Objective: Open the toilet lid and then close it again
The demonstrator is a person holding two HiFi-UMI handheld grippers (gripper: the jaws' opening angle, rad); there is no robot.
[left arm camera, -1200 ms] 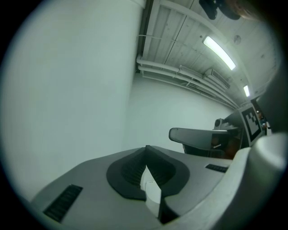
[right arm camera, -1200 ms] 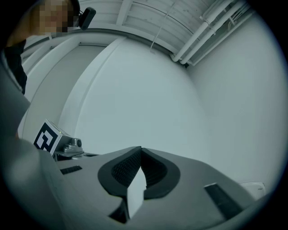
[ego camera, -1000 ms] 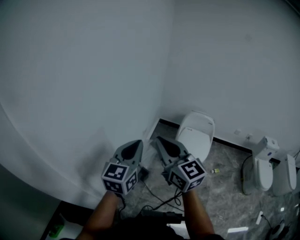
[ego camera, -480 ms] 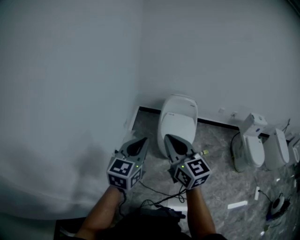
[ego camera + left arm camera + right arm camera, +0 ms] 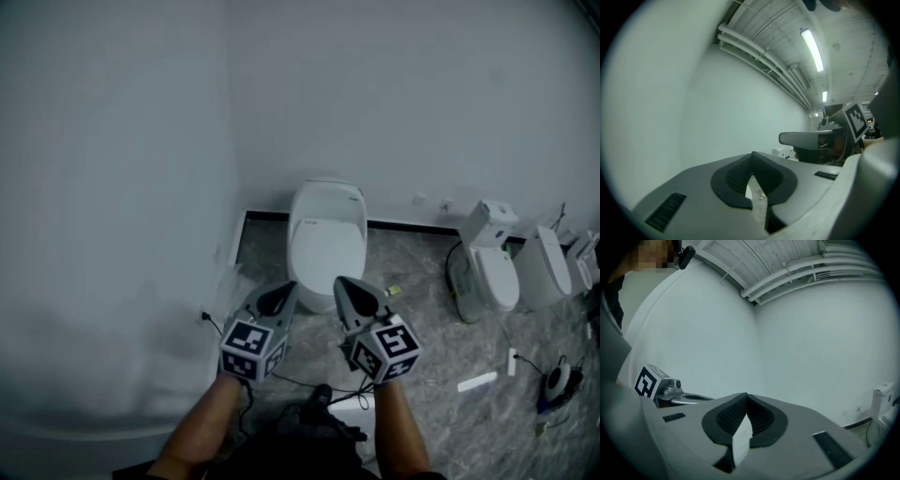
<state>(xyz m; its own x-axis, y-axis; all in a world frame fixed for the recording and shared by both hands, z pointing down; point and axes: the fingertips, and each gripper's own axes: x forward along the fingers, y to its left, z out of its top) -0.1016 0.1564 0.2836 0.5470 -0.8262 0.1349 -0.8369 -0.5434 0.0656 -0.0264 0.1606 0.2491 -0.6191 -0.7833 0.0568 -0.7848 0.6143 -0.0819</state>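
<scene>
A white toilet [image 5: 326, 239] stands against the back wall with its lid [image 5: 327, 246] down. Both grippers hover over the floor in front of it, side by side and apart from it. My left gripper [image 5: 285, 287] points at the bowl's front left, and its jaws are shut with nothing between them [image 5: 752, 169]. Just short of the bowl's front edge, my right gripper [image 5: 340, 281] is also shut and empty [image 5: 746, 401]. Each gripper view shows the other gripper beside it, the right gripper [image 5: 820, 138] and the left gripper [image 5: 661, 386].
A plain white wall [image 5: 112, 187] runs close along the left and meets the back wall beside the toilet. Two more toilets [image 5: 489, 262] [image 5: 548, 267] stand to the right. Black cables [image 5: 300, 384] lie on the grey marbled floor, with a white bar [image 5: 476, 382] further right.
The head view has swung, so the toilet has shifted from the right to straight ahead. Both grippers have moved with it and now sit close in front of the bowl, still shut.
</scene>
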